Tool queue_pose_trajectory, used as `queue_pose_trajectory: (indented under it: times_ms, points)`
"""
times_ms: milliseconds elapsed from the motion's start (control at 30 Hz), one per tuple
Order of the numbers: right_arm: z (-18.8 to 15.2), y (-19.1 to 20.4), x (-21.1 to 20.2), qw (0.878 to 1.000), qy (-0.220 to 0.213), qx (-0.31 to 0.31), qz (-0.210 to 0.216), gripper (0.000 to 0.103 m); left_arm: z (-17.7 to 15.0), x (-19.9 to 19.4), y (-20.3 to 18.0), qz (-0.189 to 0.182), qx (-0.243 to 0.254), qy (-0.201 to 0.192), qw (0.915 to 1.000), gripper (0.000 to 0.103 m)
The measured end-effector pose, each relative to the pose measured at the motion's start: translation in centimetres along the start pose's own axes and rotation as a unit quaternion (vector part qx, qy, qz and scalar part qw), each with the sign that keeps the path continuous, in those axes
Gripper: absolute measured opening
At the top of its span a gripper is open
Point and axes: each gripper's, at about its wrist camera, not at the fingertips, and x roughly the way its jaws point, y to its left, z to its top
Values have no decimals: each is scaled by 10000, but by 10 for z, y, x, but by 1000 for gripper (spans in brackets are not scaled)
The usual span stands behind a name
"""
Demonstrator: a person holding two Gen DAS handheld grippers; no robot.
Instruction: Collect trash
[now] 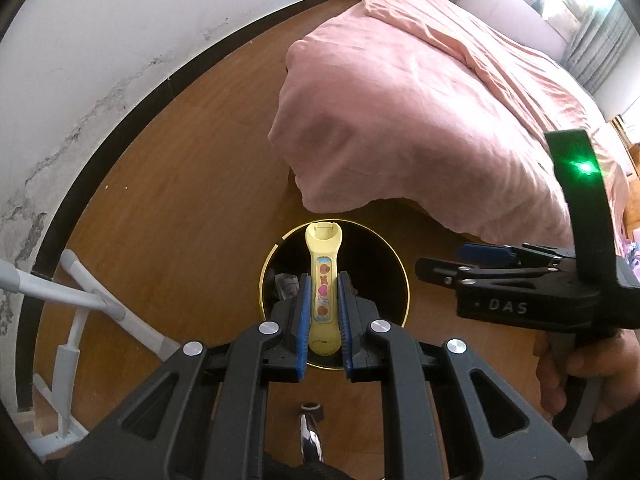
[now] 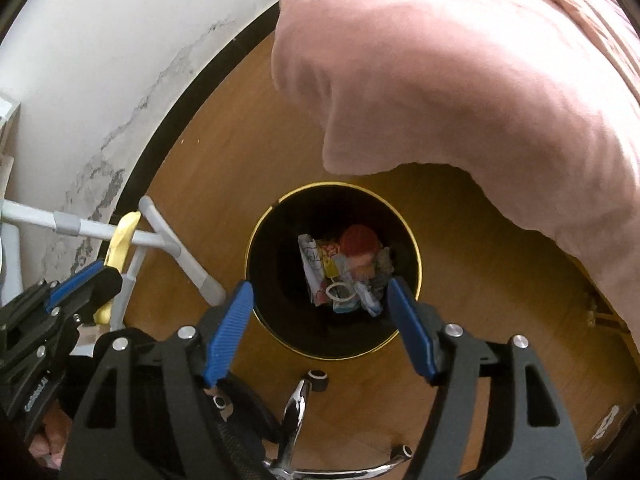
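Note:
My left gripper (image 1: 323,292) is shut on a pale yellow plastic tube (image 1: 323,280) with stickers, held over the round black bin with a gold rim (image 1: 394,264). In the right wrist view the left gripper (image 2: 86,280) and the yellow tube (image 2: 120,240) show at the left, beside the bin (image 2: 280,320). The bin holds several wrappers and scraps (image 2: 344,272). My right gripper (image 2: 320,312) is open and empty above the bin's near edge. It also shows in the left wrist view (image 1: 484,254), right of the bin, its jaws seen side-on.
A bed with a pink cover (image 1: 440,100) overhangs just beyond the bin. A white wall with a black skirting (image 1: 100,152) runs along the left. A grey metal rack frame (image 2: 168,244) stands left. Chrome chair legs with castors (image 2: 304,396) lie below me on the wooden floor.

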Motion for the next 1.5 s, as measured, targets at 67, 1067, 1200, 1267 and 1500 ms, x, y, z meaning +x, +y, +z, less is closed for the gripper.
queue_pose_trajectory:
  times_ms: [67, 1067, 1200, 1267, 1500]
  points:
    - [1, -2, -6, 9999, -93, 78, -19, 69, -1, -1, 1, -35, 23, 11, 10000, 12]
    - [-12, 204, -216, 9557, -2085, -1986, 612, 92, -70, -290, 86, 697, -640, -1927, 9767, 95]
    - [-25, 309, -222, 9275, -2046, -2898, 1179, 92, -123, -354, 159, 1713, -1426, -2198, 9497, 95]
    - [-40, 361, -223, 9094, -1982, -3349, 1469, 92, -163, -389, 198, 2292, -1896, -2291, 9269, 95]
    - [-96, 491, -220, 8554, -1772, -4351, 2180, 92, -290, -470, 273, 3512, -3239, -2262, 8489, 95]
